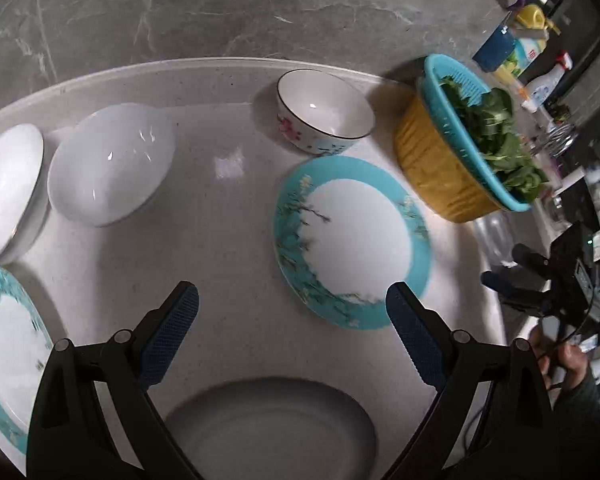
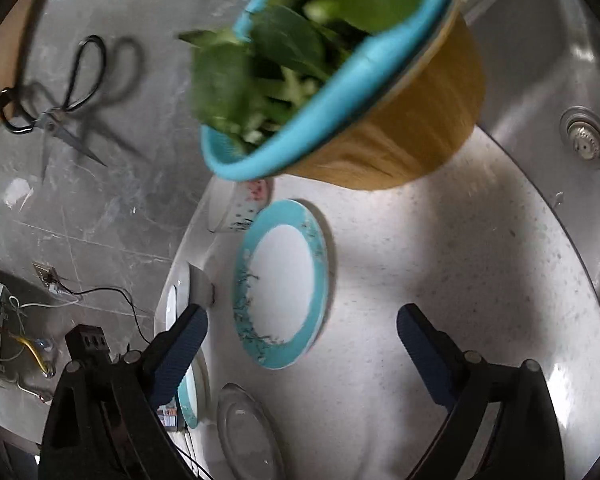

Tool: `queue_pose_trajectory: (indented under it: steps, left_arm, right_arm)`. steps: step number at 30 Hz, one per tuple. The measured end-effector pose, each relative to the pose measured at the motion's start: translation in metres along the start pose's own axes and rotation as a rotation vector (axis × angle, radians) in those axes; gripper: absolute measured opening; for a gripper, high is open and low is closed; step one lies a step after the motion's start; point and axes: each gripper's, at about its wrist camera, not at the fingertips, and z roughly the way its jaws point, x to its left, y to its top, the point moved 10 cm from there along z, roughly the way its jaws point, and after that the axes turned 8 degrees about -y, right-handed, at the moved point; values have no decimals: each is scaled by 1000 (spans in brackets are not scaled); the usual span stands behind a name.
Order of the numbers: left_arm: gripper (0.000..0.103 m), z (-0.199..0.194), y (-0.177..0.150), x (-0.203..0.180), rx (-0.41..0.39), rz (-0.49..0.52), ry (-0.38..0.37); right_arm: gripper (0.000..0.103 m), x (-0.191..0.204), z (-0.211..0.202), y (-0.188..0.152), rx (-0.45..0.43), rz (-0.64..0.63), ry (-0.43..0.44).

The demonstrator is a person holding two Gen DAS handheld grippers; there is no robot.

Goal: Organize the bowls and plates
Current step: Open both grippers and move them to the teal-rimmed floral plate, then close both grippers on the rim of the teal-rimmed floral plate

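Teal-rimmed plate point(image 1: 360, 236): lies flat on the pale speckled worktop point(image 1: 228, 208), between the flowered bowl and the left hand-held gripper; also seen from the right wrist point(image 2: 284, 284).
Flowered bowl point(image 1: 324, 110): upright, empty, dark rim line, just behind the teal-rimmed plate.
White bowls: one plain point(image 1: 112, 164), one with a thin dark rim point(image 1: 12, 192); side by side at the left, whether touching cannot be told.
Second teal-rimmed plate point(image 1: 8, 344): at the left edge, partly behind the gripper body.
Clear glass plate point(image 1: 272, 428): flat on the worktop, below and between the left fingers.
Left hand-held gripper point(image 1: 292, 308): released, jaws wide apart, nothing between them, above the worktop.
Right hand-held gripper point(image 2: 302, 332): released, jaws wide apart, empty, near the teal-rimmed plate.
Colander point(image 1: 460, 128): teal strainer holding green leaves point(image 2: 284, 48), seated in a yellow basin point(image 2: 412, 128), right of the flowered bowl.
Sink point(image 2: 548, 80): steel, beside the worktop.
Scissors point(image 2: 60, 108): on the grey marble surface, well apart from the dishes.
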Motion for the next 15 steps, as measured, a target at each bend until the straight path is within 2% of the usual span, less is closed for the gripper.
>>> queue_pose_trajectory:
  steps: [2,4,7,10,13,15]
  left_arm:
    - [95,8,3,9,5,-2,32]
    - [95,13,8,13,-4,-15,-8]
    - [95,28,18,18,18,-28,-8]
    - [95,44,21,20,52,-26,3]
    - [95,58,24,19,63,-3,0]
    - [95,64,28,14,69,14,-32]
  right_arm:
    - [98,0,2,3,-20,-21,18]
    - [100,7,8,4,-21,-73,51]
    - [100,12,29,-1,31,-156,40]
    - [100,7,42,3,40,-116,53]
    - [99,5,50,7,35,-138,30]
    - [97,7,55,9,45,-138,38]
